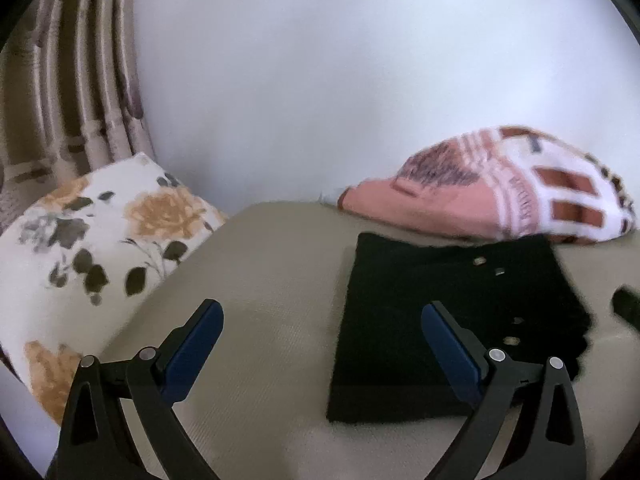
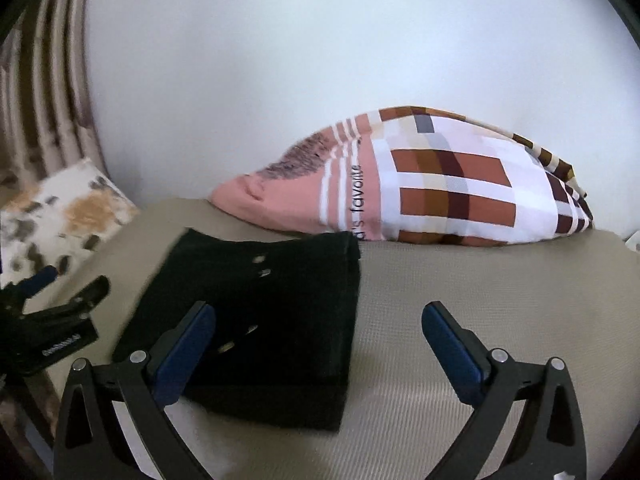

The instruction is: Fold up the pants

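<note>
Black pants [image 1: 432, 320] lie folded into a compact rectangle on the beige bed sheet [image 1: 260, 320], with small metal buttons showing on top. My left gripper [image 1: 322, 312] hangs above the sheet just left of the pants [image 2: 264, 320], jaws wide apart with nothing between them. In the right wrist view my right gripper [image 2: 318, 314] stands open over the pants' right edge, its left finger [image 2: 188, 344] above the cloth, holding nothing. The left gripper [image 2: 60, 292] shows at that view's left edge. A dark tip of the right gripper [image 1: 626, 304] shows at the left view's right edge.
A floral cushion [image 1: 88, 248] lies to the left of the pants. A pink and checked pillow [image 2: 420, 184] rests against the white wall [image 2: 320, 60] behind them. Striped curtains [image 1: 72, 92] hang at the far left. Bare sheet [image 2: 460, 280] stretches right of the pants.
</note>
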`<state>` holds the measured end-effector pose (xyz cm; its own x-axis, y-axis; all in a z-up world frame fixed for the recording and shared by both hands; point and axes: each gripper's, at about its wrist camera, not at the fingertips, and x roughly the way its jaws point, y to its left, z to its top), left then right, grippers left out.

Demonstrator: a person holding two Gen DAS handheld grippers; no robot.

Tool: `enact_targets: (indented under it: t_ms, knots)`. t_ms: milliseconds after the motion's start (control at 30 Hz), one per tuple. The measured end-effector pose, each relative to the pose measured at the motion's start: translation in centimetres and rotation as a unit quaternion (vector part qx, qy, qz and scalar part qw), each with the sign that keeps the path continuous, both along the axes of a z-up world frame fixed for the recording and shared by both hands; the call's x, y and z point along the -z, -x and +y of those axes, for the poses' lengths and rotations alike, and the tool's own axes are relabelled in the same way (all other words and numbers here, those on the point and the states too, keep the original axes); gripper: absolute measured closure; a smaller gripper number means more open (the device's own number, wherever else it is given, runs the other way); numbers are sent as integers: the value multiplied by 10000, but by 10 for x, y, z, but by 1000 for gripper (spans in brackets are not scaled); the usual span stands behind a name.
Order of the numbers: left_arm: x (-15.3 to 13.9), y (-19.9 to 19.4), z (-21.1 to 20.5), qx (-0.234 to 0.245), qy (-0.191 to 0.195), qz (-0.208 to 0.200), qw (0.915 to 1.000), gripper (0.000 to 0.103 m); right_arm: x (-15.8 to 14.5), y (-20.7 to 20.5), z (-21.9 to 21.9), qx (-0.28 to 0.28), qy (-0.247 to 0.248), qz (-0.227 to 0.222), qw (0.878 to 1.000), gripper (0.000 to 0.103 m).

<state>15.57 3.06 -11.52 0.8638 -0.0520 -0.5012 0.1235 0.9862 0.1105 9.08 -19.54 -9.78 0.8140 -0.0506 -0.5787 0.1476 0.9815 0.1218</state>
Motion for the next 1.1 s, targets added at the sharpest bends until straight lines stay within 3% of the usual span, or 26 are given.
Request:
enact_targets:
  t_ms: [100, 300, 433, 567, 667, 900, 1100]
  knots:
    - [-23, 34, 6, -68, 142, -172, 9997, 4, -13, 31, 10, -144, -55, -55, 9999, 0]
    - [-58, 91, 9, -245, -106, -489, 9984, 4, -39, 82, 21, -284, -117, -279, 9991, 0]
    - [-74, 123, 16, -58, 18, -718, 9974, 3, -51, 105, 22, -287, -184, -338, 9988, 0]
    - [-83, 138, 16, 47, 11, -653, 9979, 1, -60, 121, 15, -214, -315, -360, 9986, 0]
    - [-91, 148, 14, 392, 145, -689, 9968, 1, -66, 130, 15, -202, -351, -407, 9983, 0]
    - [-113, 172, 10, 796, 326, -868, 9925, 0, -74, 143, 25, -282, -187, -507, 9981, 0]
    - [-123, 180, 10, 921, 491, -780, 9915, 0, -87, 153, 26, -231, -150, -679, 9973, 0]
